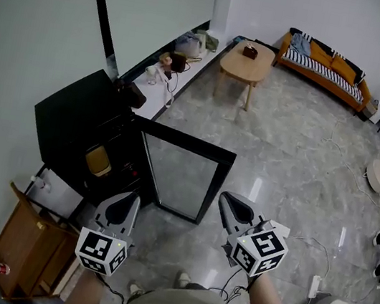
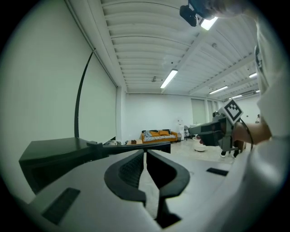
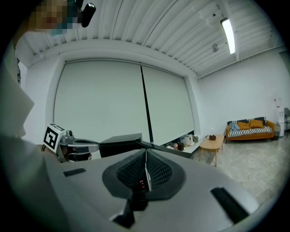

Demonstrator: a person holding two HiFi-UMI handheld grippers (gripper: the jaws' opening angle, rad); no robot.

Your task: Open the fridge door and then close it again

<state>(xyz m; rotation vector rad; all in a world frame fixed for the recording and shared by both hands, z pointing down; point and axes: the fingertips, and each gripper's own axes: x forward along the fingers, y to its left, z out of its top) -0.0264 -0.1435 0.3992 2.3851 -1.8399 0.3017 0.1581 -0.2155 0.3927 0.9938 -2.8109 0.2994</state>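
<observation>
My left gripper has its jaws pressed together on nothing, and the right gripper is clamped closed, just as empty. Both hang in front of the fridge, a black box standing against the pale wall at the left. Its glass door stands wide open and upright. The door's top edge runs from the fridge's front corner out over the marble floor, with the pane facing my grippers and its free edge near the right one

One overhead, two low (sofa shared)
</observation>
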